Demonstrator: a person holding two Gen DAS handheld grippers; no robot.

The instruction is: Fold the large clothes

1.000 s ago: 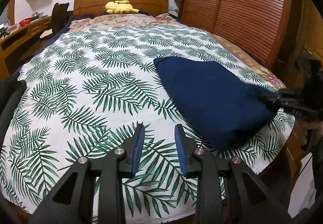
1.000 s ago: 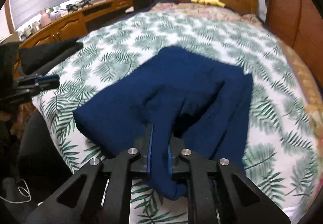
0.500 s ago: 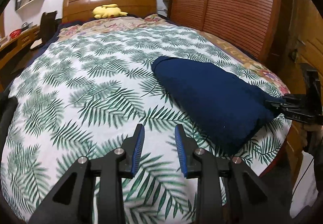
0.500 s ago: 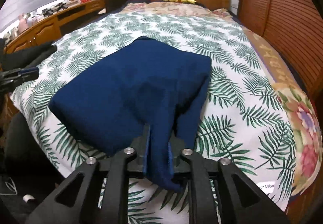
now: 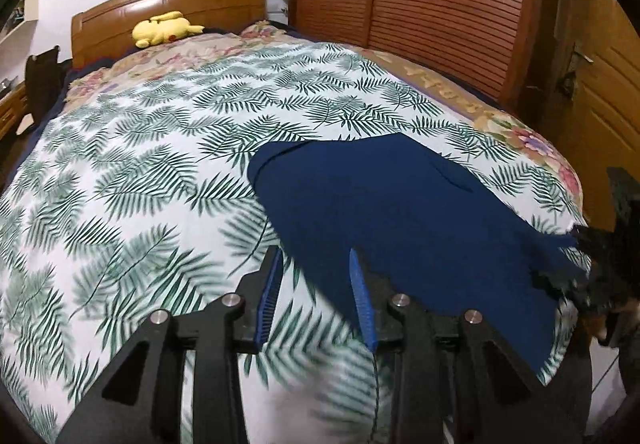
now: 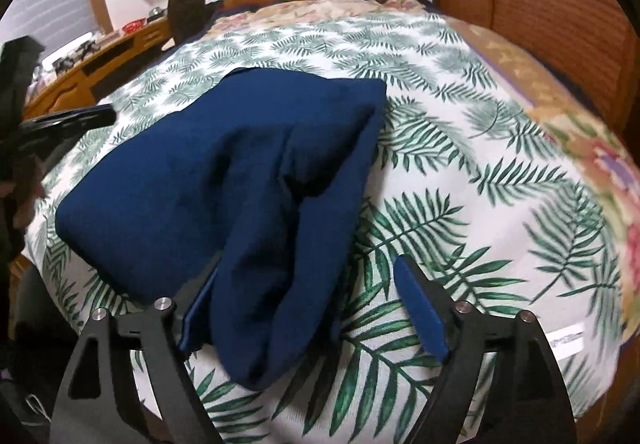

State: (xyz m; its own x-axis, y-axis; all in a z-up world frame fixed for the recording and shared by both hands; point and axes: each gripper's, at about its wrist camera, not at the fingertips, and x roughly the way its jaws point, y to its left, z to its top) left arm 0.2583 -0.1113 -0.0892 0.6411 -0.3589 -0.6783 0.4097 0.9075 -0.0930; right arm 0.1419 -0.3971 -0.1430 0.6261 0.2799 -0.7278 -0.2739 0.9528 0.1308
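A navy blue garment (image 5: 408, 212) lies folded on the leaf-print bedspread (image 5: 152, 172) near the bed's foot. In the right wrist view the garment (image 6: 224, 180) has a bunched end lying between my right gripper's (image 6: 308, 280) wide-open jaws, resting loose against the left finger. My left gripper (image 5: 316, 264) is open and empty, hovering just above the garment's near left edge. The right gripper also shows at the right edge of the left wrist view (image 5: 592, 268), and the left gripper at the left edge of the right wrist view (image 6: 68, 120).
A yellow plush toy (image 5: 164, 29) lies by the wooden headboard (image 5: 168, 8). A slatted wooden wardrobe (image 5: 432, 0) runs along the bed's right side. A wooden desk (image 6: 96, 60) with small items stands to the left. The bed's foot edge is just below both grippers.
My right gripper has opened and let go of the garment's end, which now lies loose between its jaws. My left gripper has moved right, toward the garment's edge.
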